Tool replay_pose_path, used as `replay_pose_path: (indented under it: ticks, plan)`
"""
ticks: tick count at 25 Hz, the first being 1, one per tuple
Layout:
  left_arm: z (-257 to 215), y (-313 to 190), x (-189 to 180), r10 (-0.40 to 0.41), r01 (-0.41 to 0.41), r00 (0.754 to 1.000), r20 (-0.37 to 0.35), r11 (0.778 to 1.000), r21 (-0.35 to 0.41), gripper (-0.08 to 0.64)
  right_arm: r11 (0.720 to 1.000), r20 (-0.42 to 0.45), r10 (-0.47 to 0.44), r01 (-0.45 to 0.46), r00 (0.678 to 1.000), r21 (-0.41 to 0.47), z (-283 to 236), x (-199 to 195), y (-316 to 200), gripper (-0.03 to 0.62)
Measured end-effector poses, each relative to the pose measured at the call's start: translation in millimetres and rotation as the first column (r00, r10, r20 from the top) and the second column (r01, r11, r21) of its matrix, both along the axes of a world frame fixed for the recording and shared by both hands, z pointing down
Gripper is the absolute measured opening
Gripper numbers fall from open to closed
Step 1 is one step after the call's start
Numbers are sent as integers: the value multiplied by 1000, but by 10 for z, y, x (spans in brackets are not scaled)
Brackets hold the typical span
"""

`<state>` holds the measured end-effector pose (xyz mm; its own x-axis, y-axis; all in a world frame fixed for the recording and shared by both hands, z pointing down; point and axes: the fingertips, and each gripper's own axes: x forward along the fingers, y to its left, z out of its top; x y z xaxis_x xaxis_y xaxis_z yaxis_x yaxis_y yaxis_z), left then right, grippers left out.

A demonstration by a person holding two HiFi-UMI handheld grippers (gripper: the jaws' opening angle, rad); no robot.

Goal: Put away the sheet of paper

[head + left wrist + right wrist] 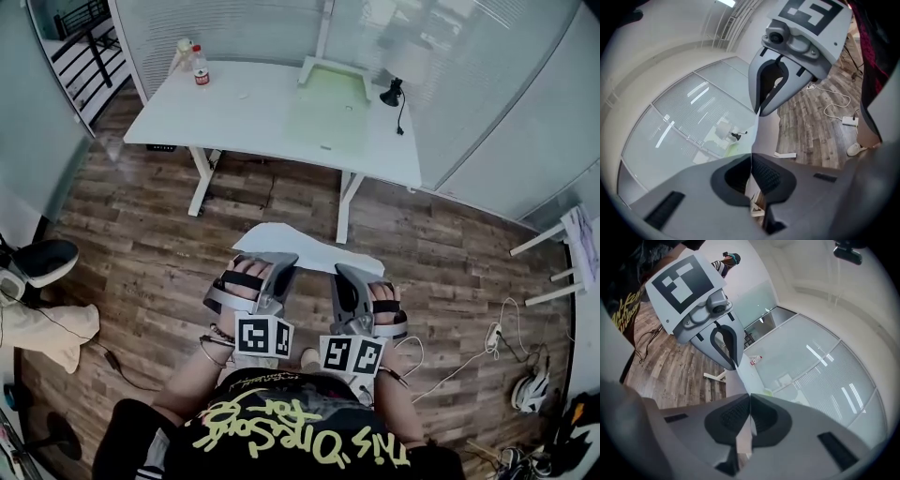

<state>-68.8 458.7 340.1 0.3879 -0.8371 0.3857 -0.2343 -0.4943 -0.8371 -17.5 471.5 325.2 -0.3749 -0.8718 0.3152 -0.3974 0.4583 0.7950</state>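
My left claw (279,266) and right claw (344,276) both clenched on the sheet of paper (309,246), wood floor (141,253) beneath, white tabletop (244,112) far ahead

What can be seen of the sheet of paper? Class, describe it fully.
The sheet of paper is white, thin and plain. It hangs roughly level above the wooden floor, short of the white table. The left tool and right tool each pinch its near edge, jaws shut on it.
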Motion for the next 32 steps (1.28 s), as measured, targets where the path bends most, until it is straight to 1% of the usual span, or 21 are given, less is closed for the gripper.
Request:
replay_pose_path:
  ticks: [3,5,8,12,22,32]
  plan:
    - [-4,-30,-85,19,-19,1000,7,1000,6,7,1000,14,16,-16,1000,3,15,-80,-16,8]
    - [24,-64,-116,26,-26,1000,13,1000,2,6,1000,8,27,-27,1000,5,36,-115,-53,8]
    - [46,-83,-142,24,-24,1000,-4,1000,-7,6,1000,5,27,-27,1000,5,37,-140,-98,8]
    - [36,-255,-150,9,-9,1000,-20,1000,3,6,1000,0,20,-20,1000,17,35,-143,-285,8]
    - [3,-1053,-29,-19,20,1000,-21,999,30,6,999,14,-7,6,1000,45,4,-19,-1115,8]
    - [-95,-1907,221,-40,40,999,-23,999,35,6,999,26,-26,25,999,46,-74,228,-1930,8]
